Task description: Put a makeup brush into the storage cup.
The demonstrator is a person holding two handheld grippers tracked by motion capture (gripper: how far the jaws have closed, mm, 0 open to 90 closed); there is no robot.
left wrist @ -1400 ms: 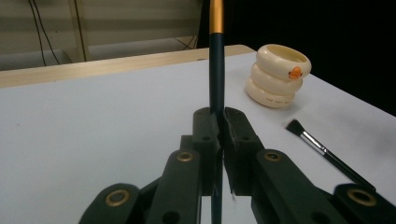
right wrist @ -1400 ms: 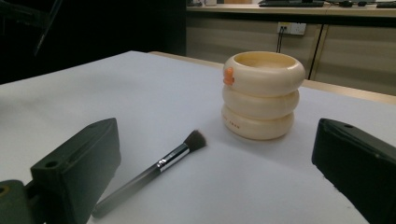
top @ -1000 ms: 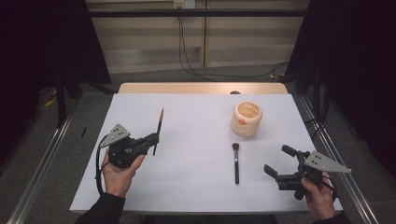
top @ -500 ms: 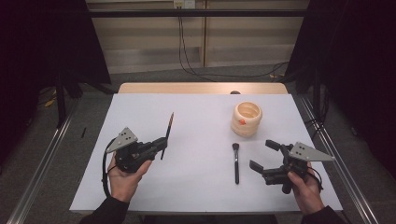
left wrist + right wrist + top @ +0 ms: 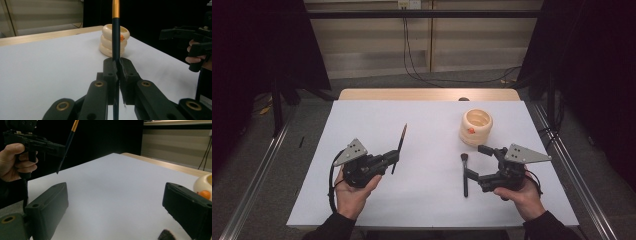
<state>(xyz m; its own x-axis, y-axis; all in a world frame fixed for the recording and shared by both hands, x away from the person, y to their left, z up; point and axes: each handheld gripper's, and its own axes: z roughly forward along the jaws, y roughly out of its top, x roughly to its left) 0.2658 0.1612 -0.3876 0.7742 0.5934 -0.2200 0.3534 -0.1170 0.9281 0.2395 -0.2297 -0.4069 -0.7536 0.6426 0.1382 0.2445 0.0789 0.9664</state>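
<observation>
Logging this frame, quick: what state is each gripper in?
Left gripper: shut on the thin brush.
Right gripper: open, holding nothing, jaws just been closing a little, near the black brush.

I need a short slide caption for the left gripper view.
Left hand-held gripper shut on a dark brush handle, cream holder behind.

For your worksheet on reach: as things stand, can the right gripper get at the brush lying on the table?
Probably yes. The right gripper has its jaws wide apart right beside the brush, with only bare table between them.
</observation>
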